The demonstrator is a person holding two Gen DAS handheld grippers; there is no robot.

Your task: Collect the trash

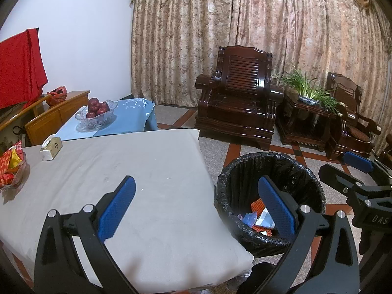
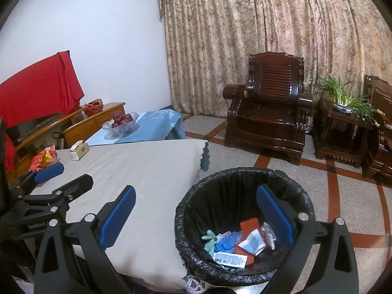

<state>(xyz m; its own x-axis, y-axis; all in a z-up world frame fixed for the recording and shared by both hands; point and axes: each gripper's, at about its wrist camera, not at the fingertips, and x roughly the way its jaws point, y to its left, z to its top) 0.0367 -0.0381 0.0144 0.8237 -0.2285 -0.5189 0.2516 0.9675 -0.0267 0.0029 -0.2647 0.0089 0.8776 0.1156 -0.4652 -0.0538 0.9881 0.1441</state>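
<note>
Both your left gripper and right gripper were spread wide, holding nothing. The trash lay in the bin beside the table; swinging low could have snagged the bin's liner.

Snack bowl cut off at left edge

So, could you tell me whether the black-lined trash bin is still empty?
No, the trash bin already holds wrappers, a printed label and blue plastic at its bottom, plain in the right wrist view.

White wall, floral curtains — dark wooden armchair.
</note>
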